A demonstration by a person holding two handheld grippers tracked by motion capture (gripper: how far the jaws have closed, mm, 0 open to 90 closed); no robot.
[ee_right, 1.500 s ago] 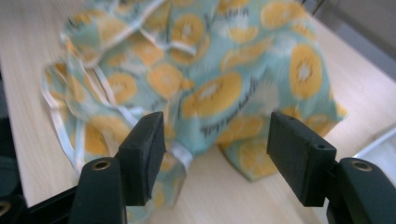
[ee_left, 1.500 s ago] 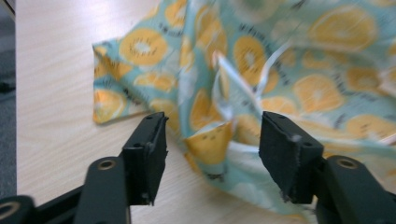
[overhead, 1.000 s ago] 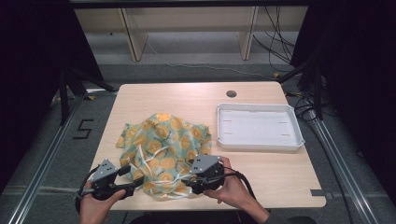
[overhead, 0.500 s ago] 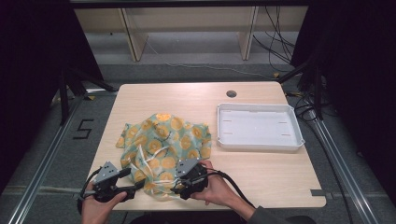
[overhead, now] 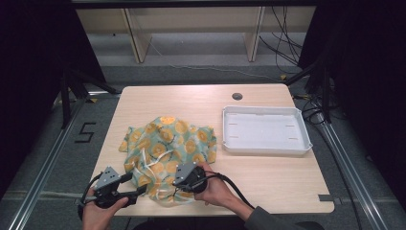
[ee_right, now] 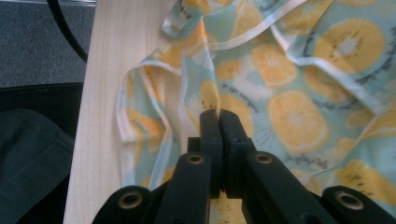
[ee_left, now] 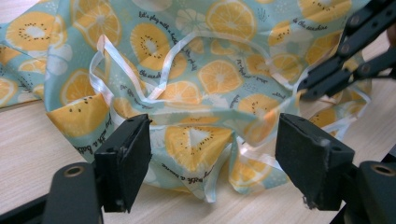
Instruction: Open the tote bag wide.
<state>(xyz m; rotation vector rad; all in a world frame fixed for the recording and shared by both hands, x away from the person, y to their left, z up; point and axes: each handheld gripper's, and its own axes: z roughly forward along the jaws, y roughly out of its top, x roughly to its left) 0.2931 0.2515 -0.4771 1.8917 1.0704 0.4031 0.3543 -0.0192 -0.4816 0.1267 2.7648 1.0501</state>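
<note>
At the near edge of the pale wooden worktop [overhead: 268,177], the right tongs [ee_right: 219,116] have just closed and are clamped on a fold of the crumpled teal cloth with orange-slice print and white ribbon ties [overhead: 167,148]. The left tongs [ee_left: 212,154] stand apart, cloth hem lying between them unpressed. A shallow white rectangular plastic tray [overhead: 304,143] sits well apart to the right. The right hand [overhead: 215,189] hides part of the cloth's near hem.

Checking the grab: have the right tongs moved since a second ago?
Yes. The right tongs slid left, away from the white tray, and closed on the cloth.
</note>
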